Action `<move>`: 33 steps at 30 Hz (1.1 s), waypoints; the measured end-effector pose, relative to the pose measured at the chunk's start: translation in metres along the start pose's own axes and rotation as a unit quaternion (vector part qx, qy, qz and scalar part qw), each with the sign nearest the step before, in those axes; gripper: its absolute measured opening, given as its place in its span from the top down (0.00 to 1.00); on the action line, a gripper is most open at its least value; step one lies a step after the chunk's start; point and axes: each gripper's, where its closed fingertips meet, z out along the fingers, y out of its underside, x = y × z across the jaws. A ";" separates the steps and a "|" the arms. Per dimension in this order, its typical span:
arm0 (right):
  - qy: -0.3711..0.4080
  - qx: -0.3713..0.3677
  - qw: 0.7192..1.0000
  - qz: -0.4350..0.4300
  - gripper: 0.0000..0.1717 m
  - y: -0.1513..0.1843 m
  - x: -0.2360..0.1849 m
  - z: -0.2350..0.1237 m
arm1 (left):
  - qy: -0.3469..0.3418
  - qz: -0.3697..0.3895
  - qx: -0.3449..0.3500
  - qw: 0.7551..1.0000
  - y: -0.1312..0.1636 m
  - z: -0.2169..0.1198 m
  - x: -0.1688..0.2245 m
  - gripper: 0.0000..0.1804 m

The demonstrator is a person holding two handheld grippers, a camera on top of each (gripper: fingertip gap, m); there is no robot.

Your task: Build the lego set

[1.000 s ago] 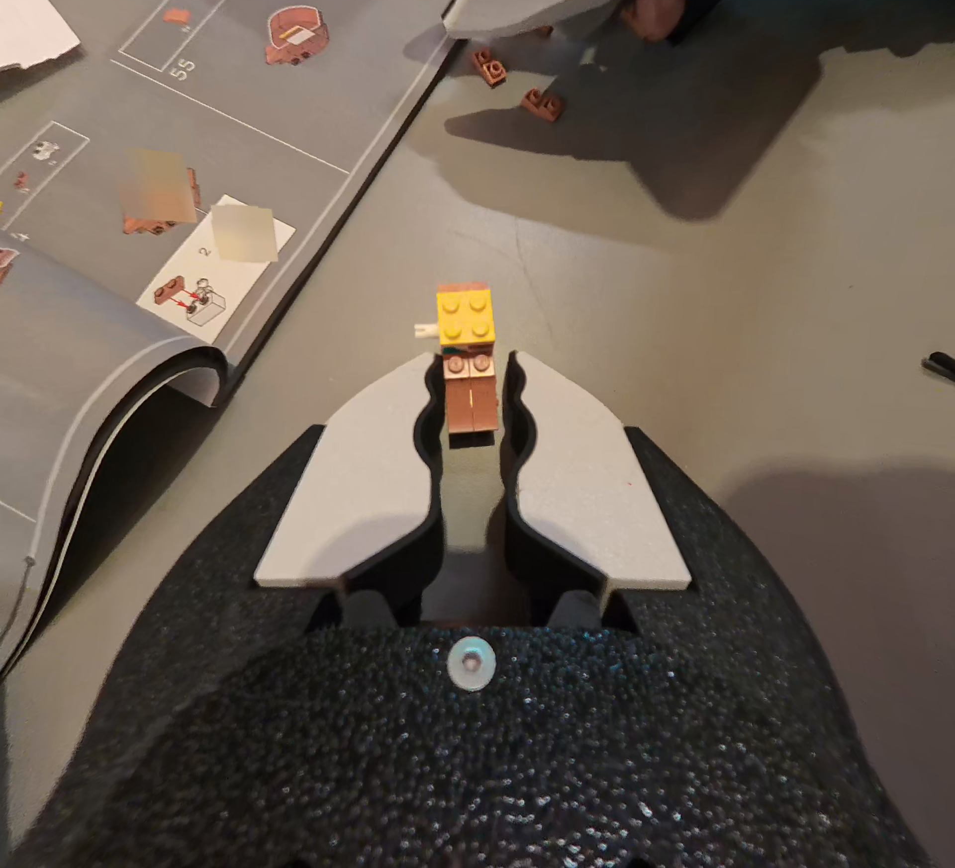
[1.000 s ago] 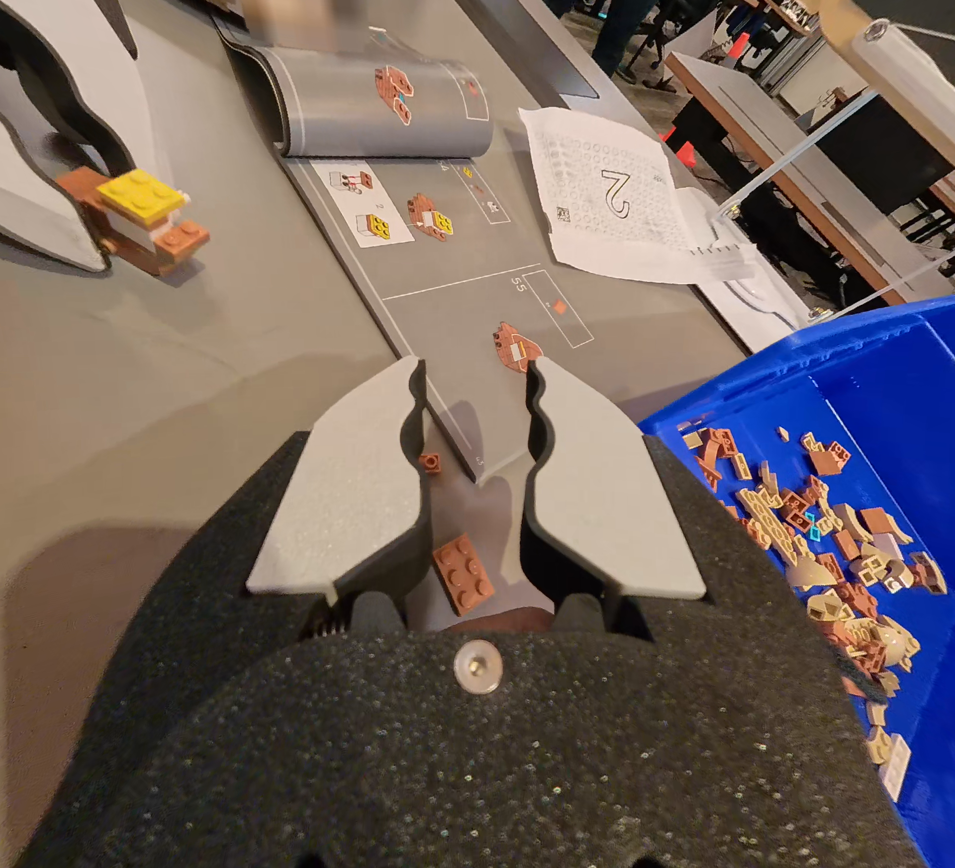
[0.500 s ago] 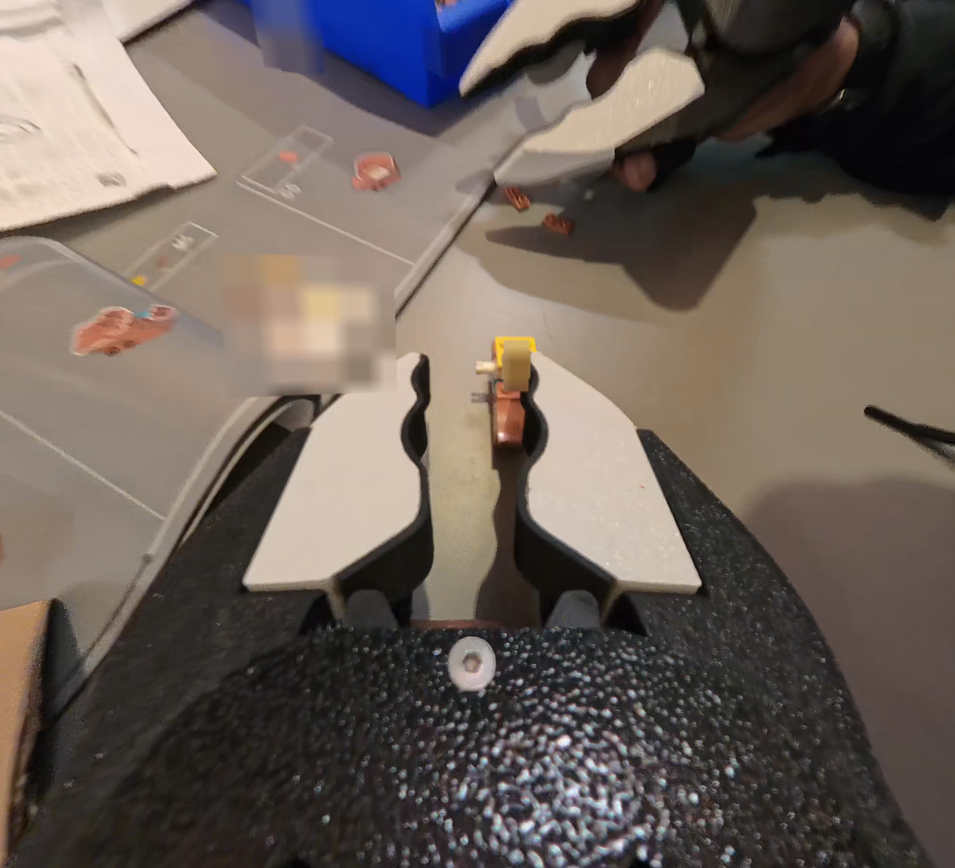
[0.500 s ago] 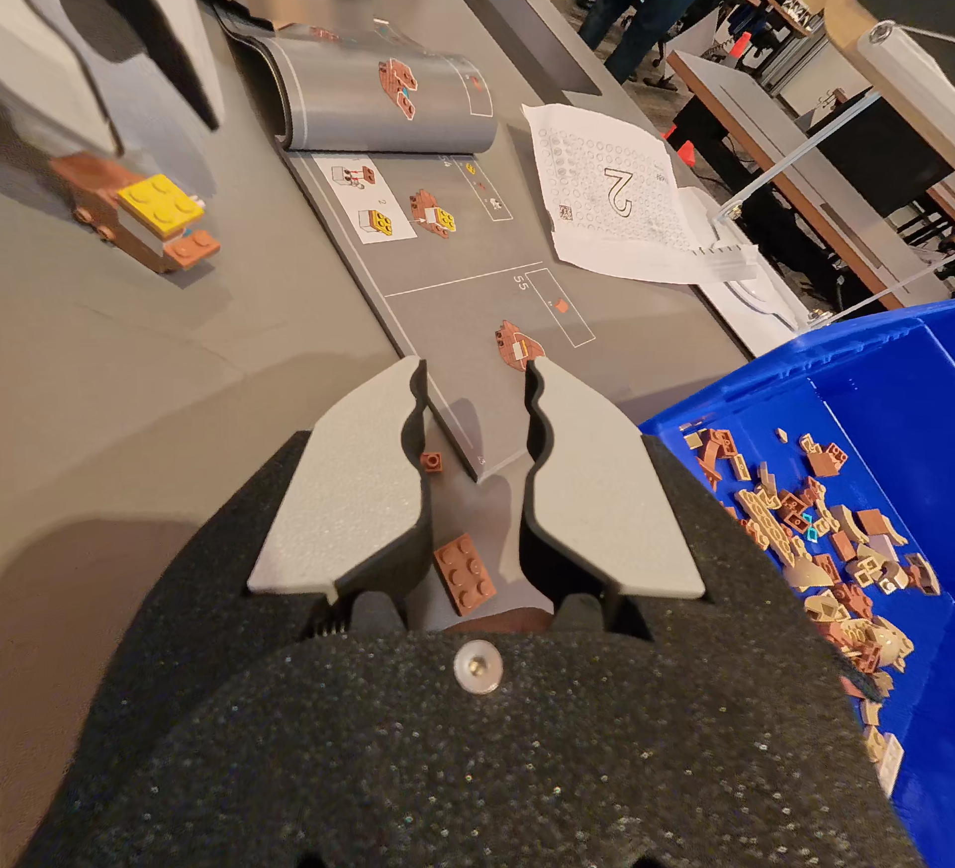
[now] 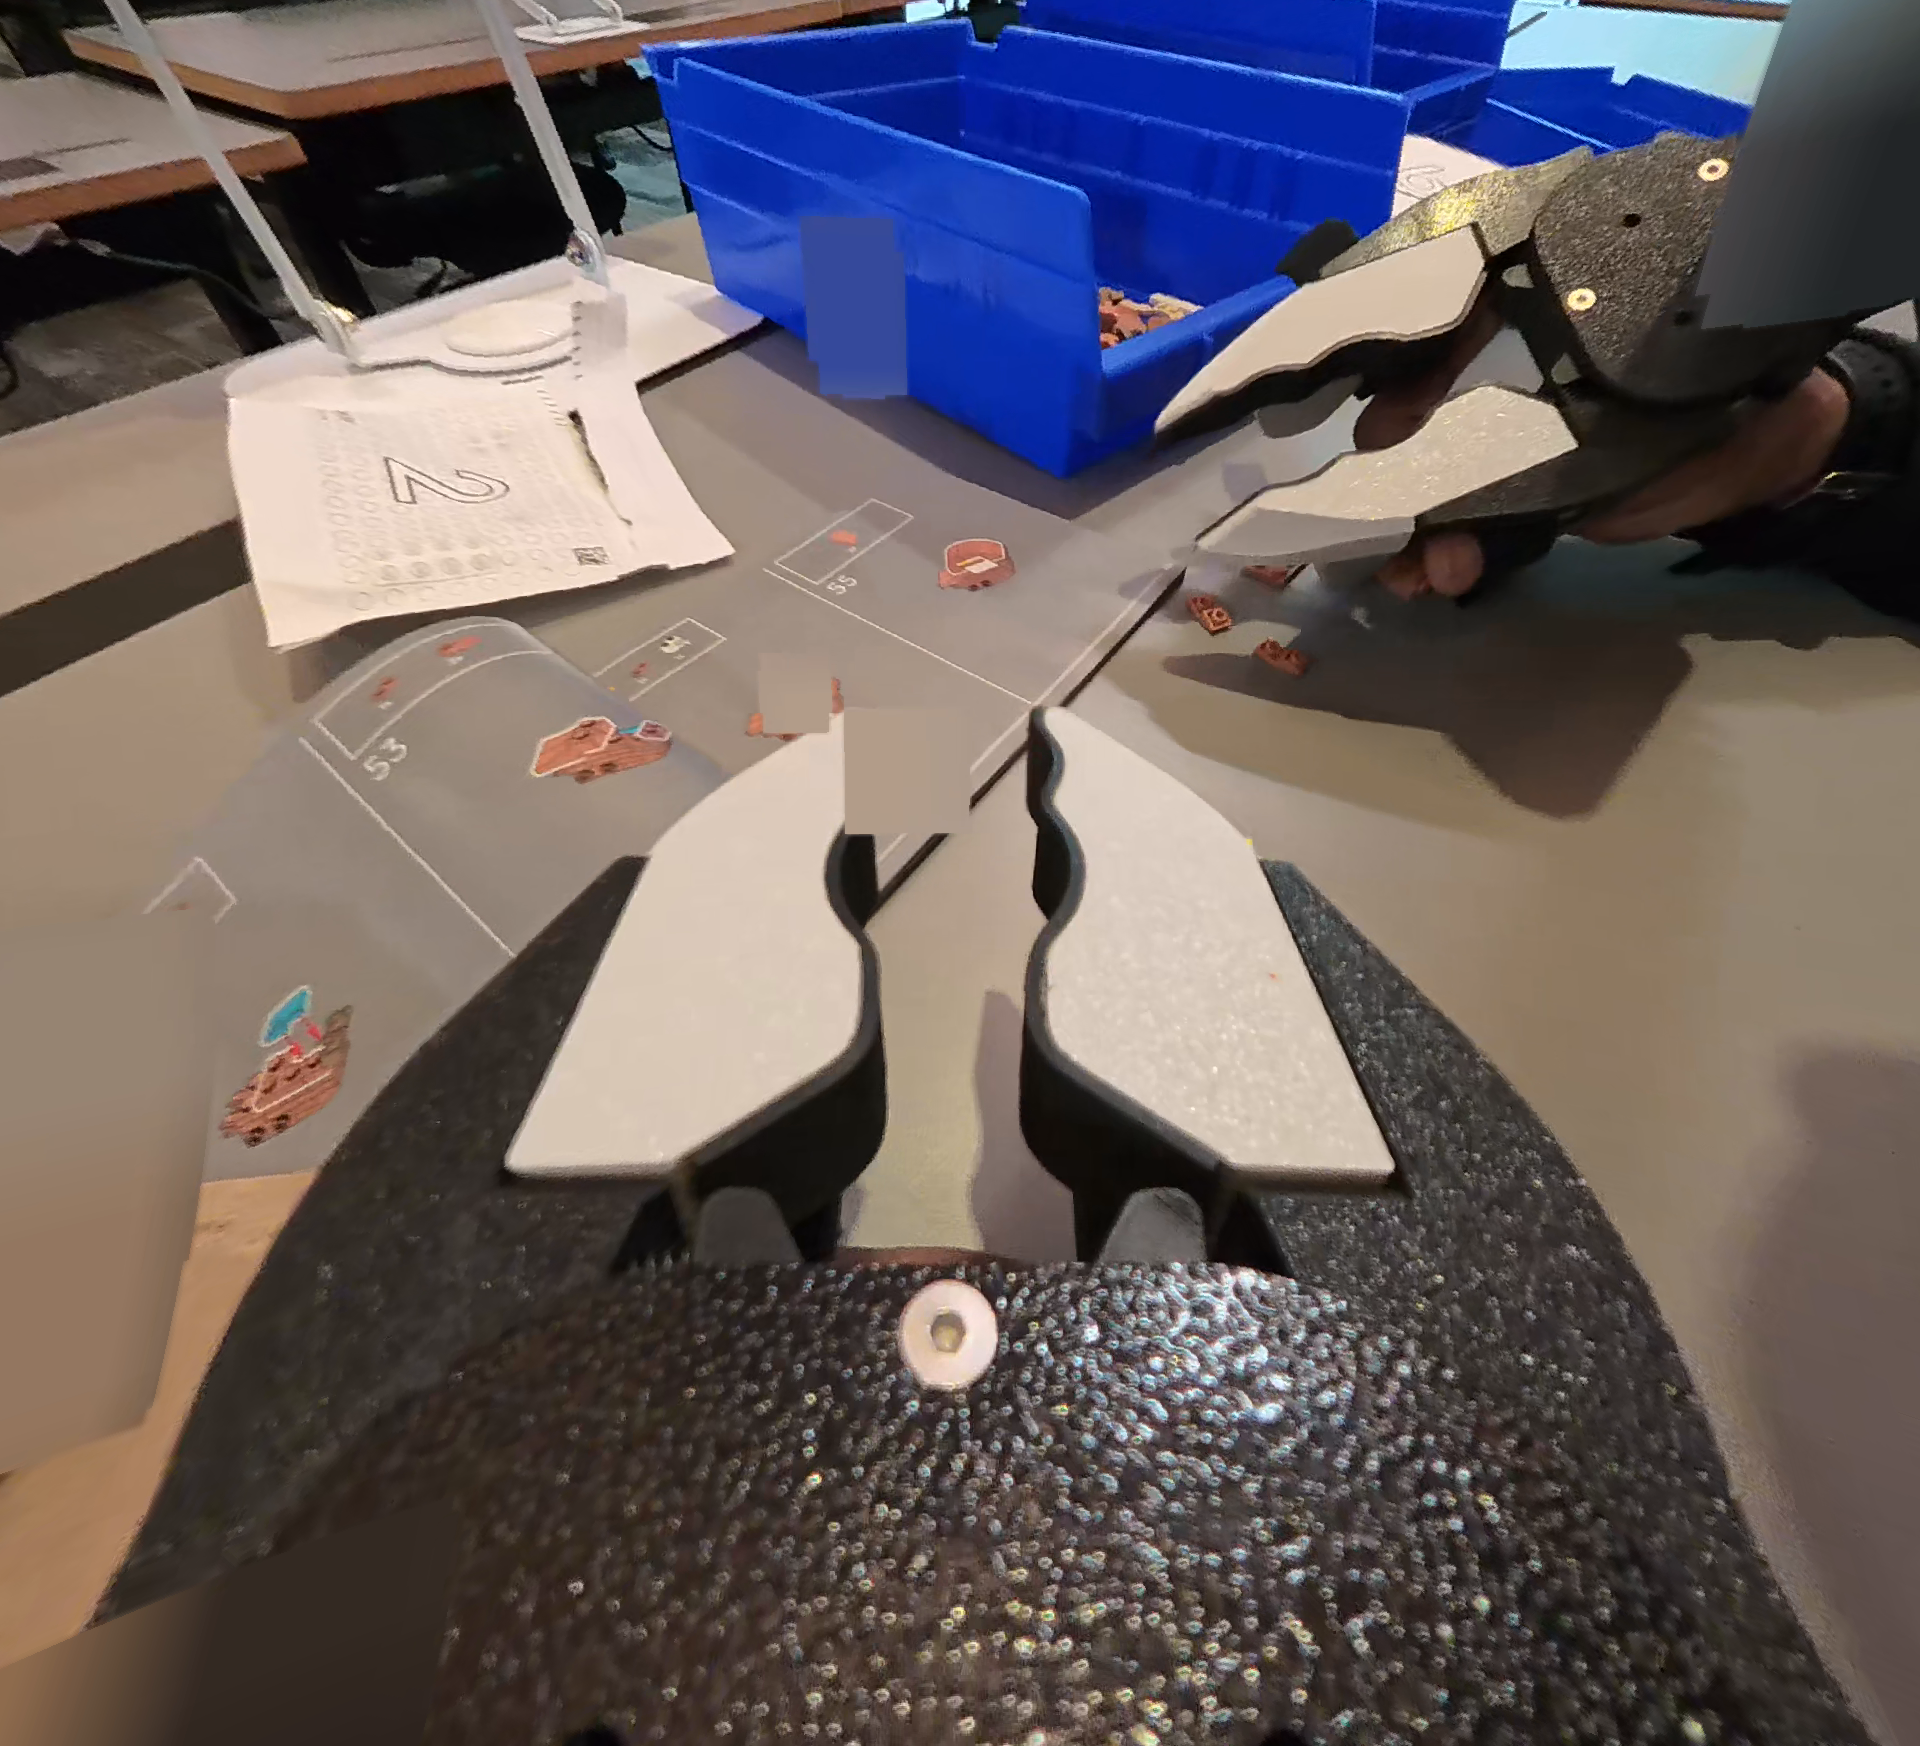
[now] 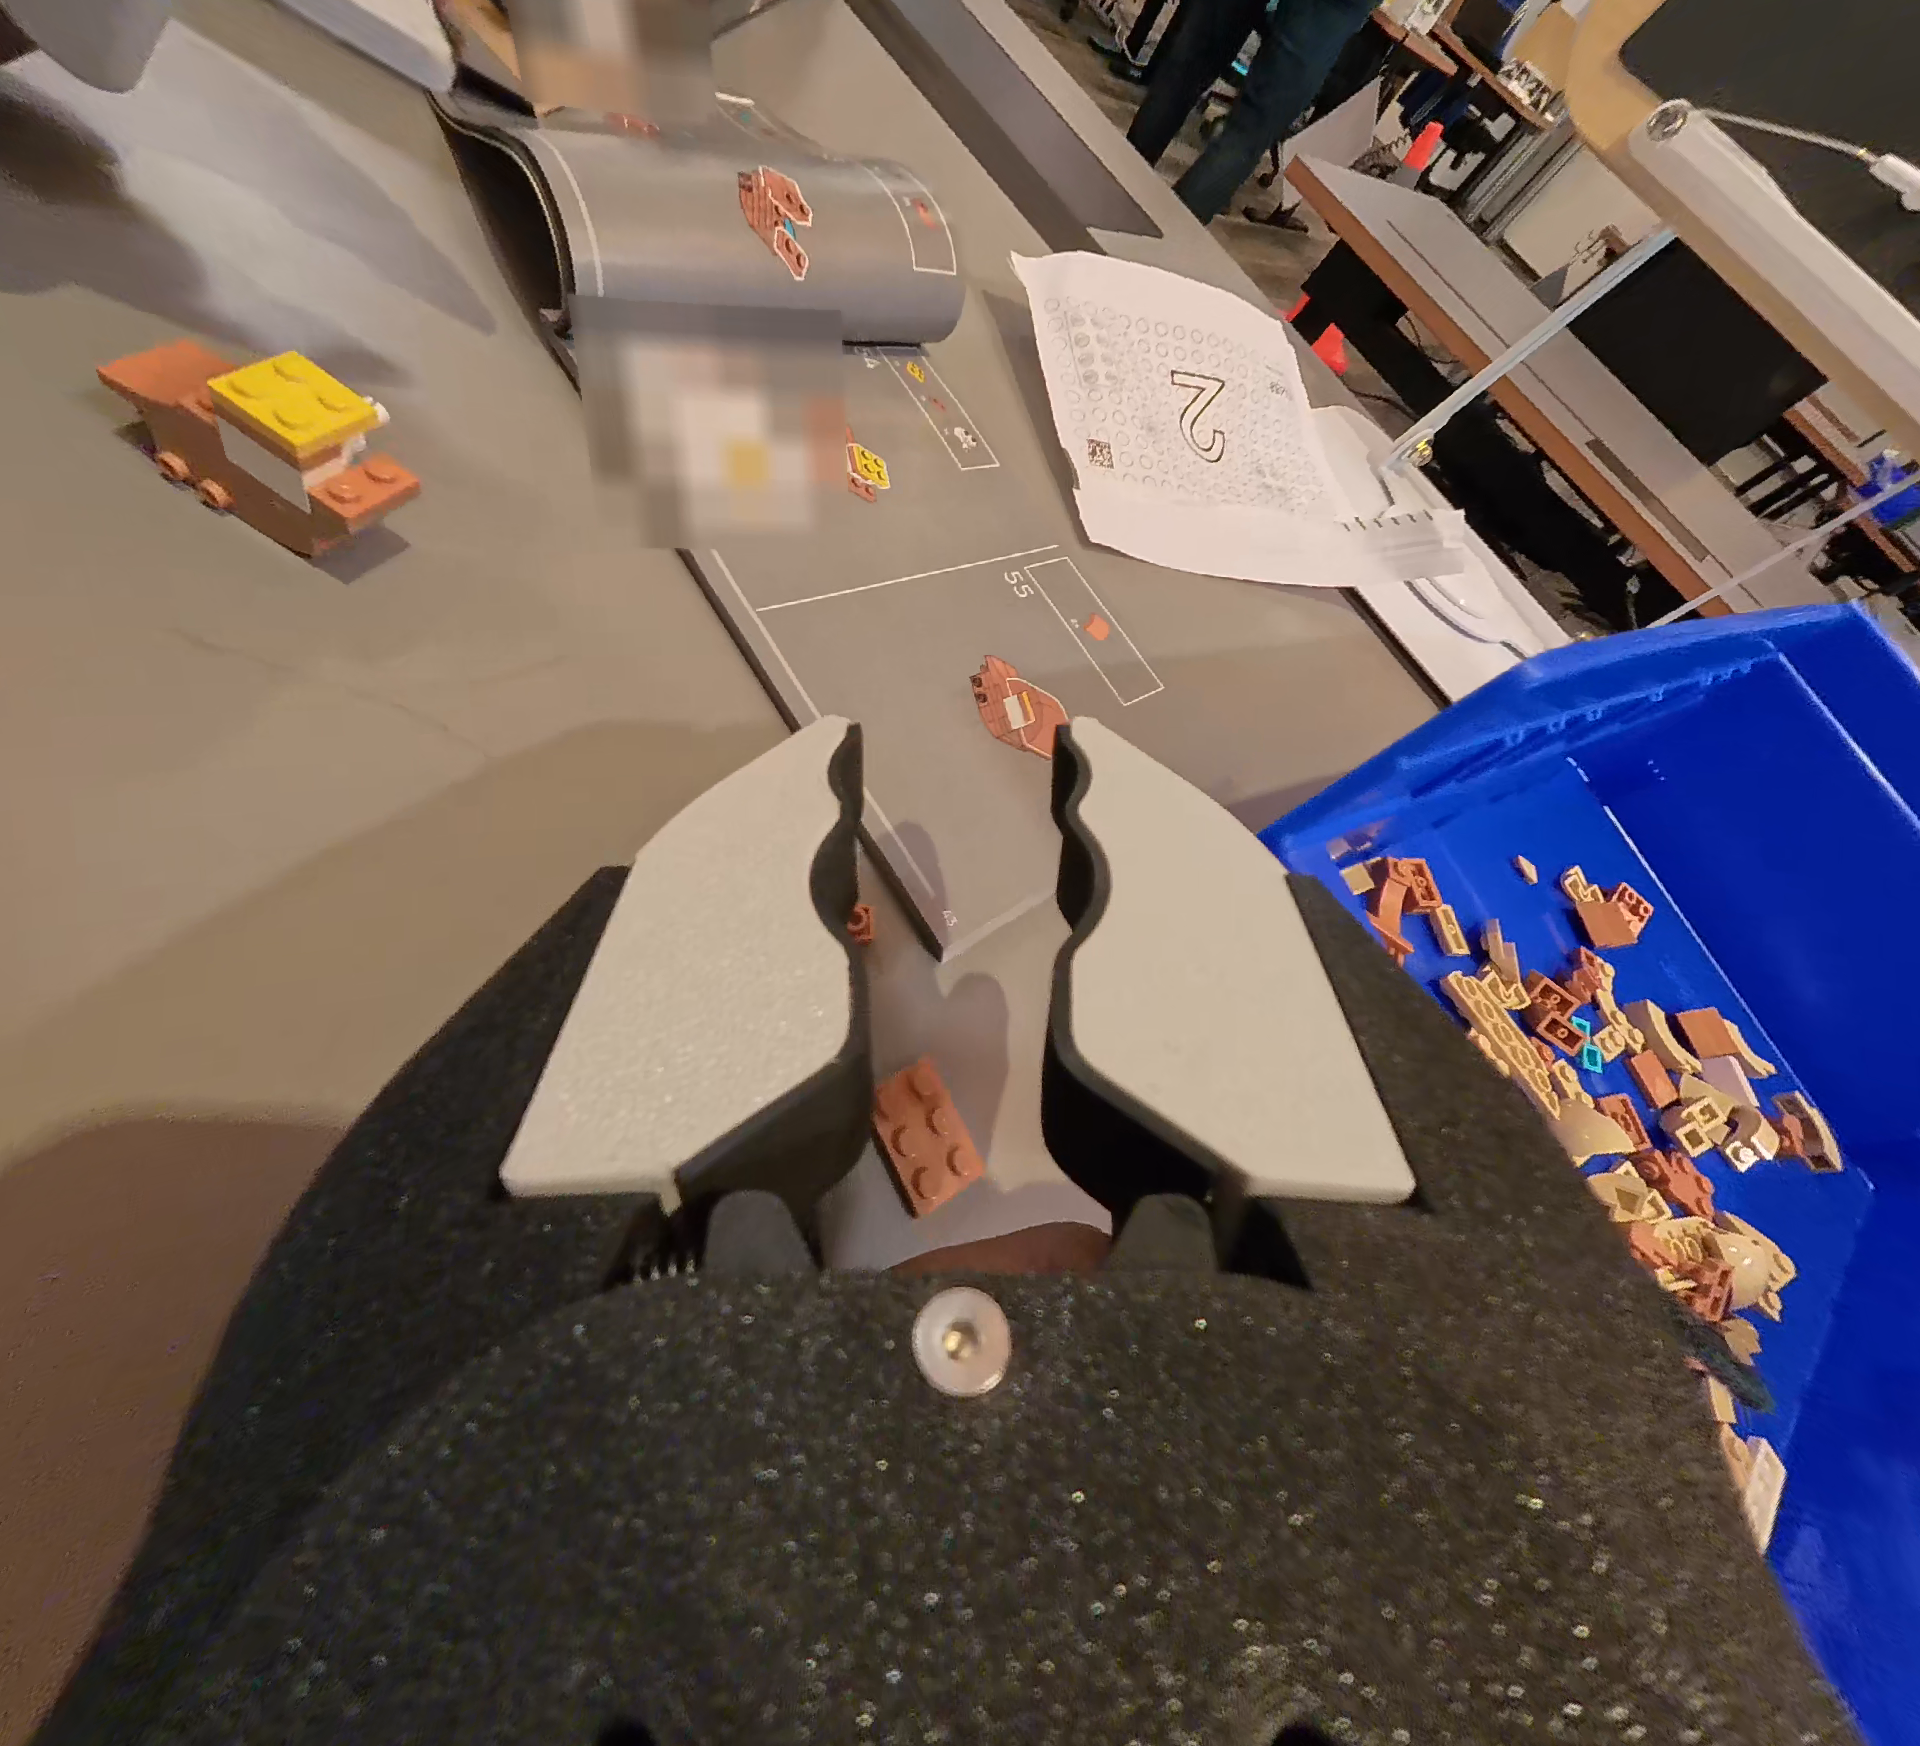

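My left gripper is open and empty, raised above the grey table at the edge of an open instruction booklet. The small model of brown bricks with a yellow plate on top stands free on the table at the left of the right wrist view. My right gripper is open and hovers low. A brown flat plate and a tiny brown piece lie on the table under its jaws, not gripped. The right gripper also shows in the left wrist view, above two small brown pieces.
A blue bin with several brown and tan bricks stands right of my right gripper; it also shows in the left wrist view. A white printed sheet lies beyond the booklet. A person stands at the far tables. There is about 15 cm between the tips of the two grippers.
My left gripper opened and let go of the brown and yellow model. It then lifted and drew back, and the model stays on the table. The right gripper has hardly moved.
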 end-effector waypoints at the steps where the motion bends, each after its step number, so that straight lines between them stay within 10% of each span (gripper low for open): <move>1: 0.000 0.002 1.000 0.001 0.80 0.000 0.001 -0.001 | -0.001 0.003 0.001 1.000 -0.001 -0.001 -0.001 0.87; 33: 0.003 0.008 1.000 0.009 0.80 0.001 0.006 -0.004 | -0.006 -0.001 -0.020 1.000 0.007 0.001 -0.003 0.87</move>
